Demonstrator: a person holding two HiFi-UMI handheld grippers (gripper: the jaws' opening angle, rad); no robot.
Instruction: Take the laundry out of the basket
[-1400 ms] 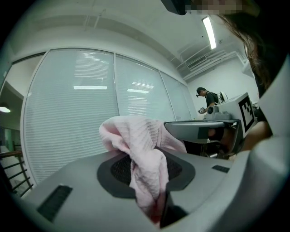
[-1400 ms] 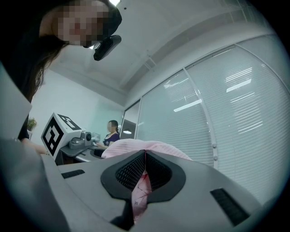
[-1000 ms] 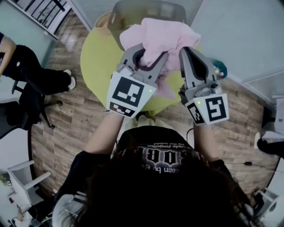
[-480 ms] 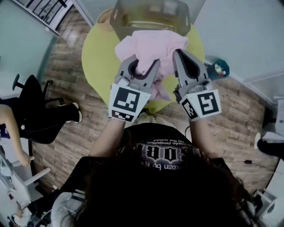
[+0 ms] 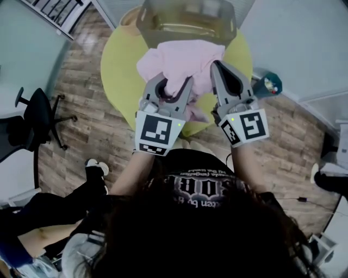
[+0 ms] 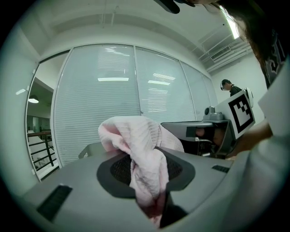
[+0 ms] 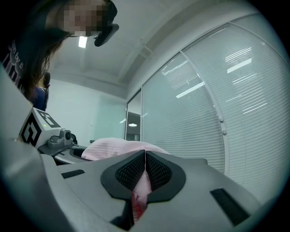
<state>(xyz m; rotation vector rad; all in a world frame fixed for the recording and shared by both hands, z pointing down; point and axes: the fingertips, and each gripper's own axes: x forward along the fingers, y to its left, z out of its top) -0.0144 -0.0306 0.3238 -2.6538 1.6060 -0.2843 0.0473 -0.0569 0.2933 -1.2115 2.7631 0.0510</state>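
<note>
A wood-plank floor (image 5: 81,125) carries a round yellow-green table (image 5: 117,70), and at the table's far side stands the grey, see-through basket (image 5: 185,16). Just in front of the basket's near wall, over the tabletop, hangs the pink garment (image 5: 182,62), bunched between the two tools; whether its far edge touches the basket's rim cannot be told from the head view. The left gripper (image 5: 174,84) is clamped on a thick wad of the cloth: in the left gripper view the ribbed pink fabric (image 6: 136,136) fills the gap between the jaws and spills over the top of them. The right gripper (image 5: 224,73) pinches a much thinner fold, its dark meshed pads (image 7: 156,170) almost meeting with a sliver of pink between them, the rest of the garment (image 7: 118,147) lying off to its left. The piece looks light, soft and limp, so it will likely sag and drape wherever it is unsupported and will not slip easily from the textured pads. Two holds set apart along one edge, as here, seem the sound way to carry it; the thin right-hand pinch is probably the one more liable to pull free.
</note>
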